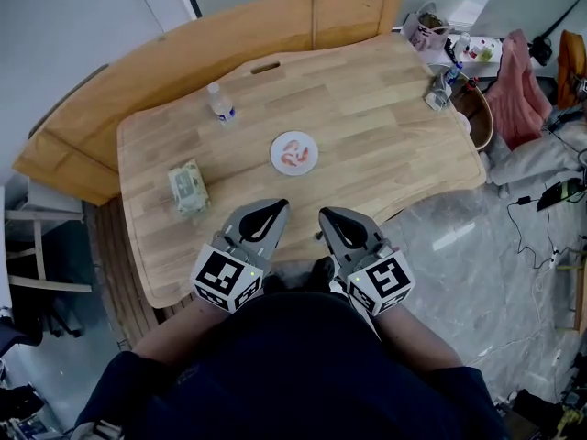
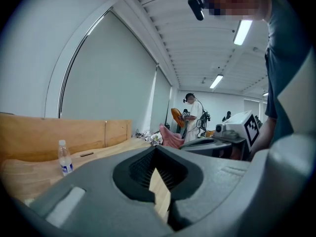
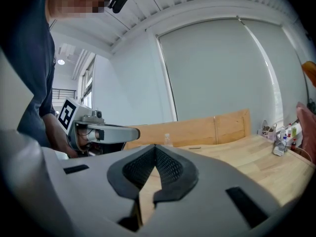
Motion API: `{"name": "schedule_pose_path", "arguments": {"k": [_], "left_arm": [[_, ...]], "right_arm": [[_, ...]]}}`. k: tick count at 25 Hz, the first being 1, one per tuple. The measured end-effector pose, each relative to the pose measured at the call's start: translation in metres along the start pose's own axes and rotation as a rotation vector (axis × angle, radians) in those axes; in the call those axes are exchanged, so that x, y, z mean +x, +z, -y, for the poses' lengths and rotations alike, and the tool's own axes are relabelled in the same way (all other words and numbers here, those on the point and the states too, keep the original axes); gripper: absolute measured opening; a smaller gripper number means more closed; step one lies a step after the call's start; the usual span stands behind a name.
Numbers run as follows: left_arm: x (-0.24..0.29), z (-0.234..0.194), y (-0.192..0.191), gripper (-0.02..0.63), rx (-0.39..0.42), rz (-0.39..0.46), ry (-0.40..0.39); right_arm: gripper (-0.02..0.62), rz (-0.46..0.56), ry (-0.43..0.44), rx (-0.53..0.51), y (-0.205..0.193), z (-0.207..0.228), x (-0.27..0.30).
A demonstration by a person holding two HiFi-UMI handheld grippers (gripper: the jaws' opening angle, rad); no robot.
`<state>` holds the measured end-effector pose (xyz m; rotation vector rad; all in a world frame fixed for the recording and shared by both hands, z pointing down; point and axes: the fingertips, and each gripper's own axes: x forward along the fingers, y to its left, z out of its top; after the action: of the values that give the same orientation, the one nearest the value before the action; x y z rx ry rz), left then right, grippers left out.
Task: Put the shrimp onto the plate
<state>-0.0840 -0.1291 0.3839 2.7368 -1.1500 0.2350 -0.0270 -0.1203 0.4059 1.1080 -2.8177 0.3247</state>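
Left of plate [image 1: 295, 169], water bottle [image 1: 220, 104], wrapped packet [image 1: 188, 188]

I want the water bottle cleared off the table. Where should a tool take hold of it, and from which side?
Probably its clear body below the cap, tool level, one jaw on each side. The water bottle stands upright with bare table around it, so its round sides are free. Come from the near edge with the left tool, the nearer one.

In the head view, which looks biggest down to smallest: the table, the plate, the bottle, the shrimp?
1. table
2. plate
3. bottle, though it is seen from above, so plate versus bottle is unsure
4. shrimp
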Motion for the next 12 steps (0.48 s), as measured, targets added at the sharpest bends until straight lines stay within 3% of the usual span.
{"name": "schedule_pose_path", "arguments": {"k": [12], "left_arm": [[-0.015,0.009,-0.005,0.003,0.014,0.002,-0.009]], "right_arm": [[0.009,-0.005,0.038,-0.03,0.005,-0.019,0.006]]}}
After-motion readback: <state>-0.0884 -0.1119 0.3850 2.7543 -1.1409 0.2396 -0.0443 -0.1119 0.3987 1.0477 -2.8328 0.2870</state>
